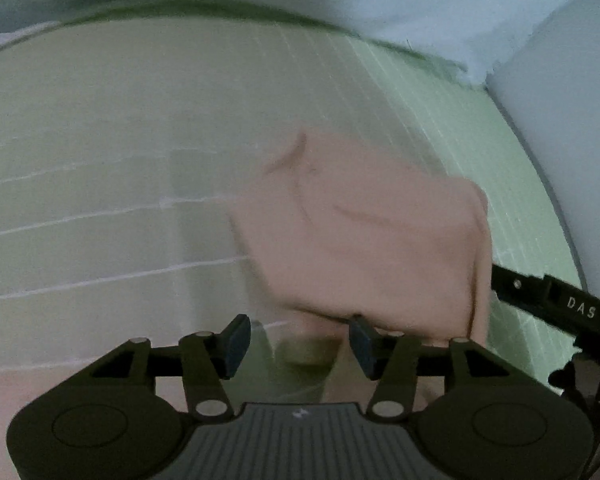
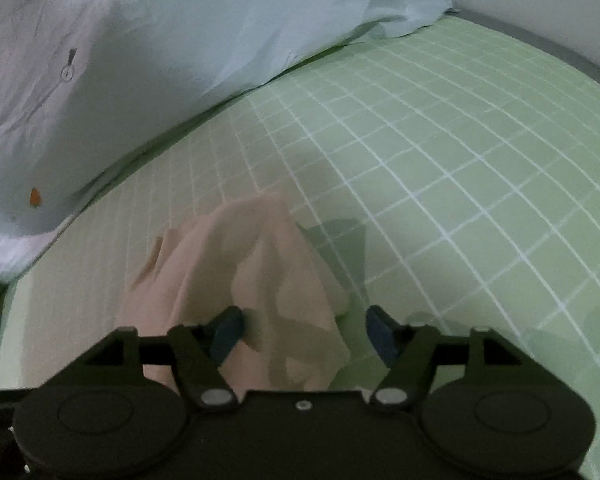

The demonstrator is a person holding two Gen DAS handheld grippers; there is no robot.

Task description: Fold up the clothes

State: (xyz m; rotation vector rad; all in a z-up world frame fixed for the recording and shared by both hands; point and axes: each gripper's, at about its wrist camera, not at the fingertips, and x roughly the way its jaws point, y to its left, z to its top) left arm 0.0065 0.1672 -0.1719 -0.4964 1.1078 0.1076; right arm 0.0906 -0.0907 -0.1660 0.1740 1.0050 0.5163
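Both gripper jaws stand apart over pink cloth (image 1: 364, 236) on green grid mat (image 2: 460, 160).

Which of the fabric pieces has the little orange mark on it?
The pale blue cloth bunched along the far edge of the green grid mat; its orange mark sits near the hem. The pink garment by the tools has none visible.

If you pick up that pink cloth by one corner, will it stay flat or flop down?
Probably flop. The pink cloth already lies creased and bunched on the green grid mat, so it looks soft and thin. It likely weighs little and would slide rather than roll.
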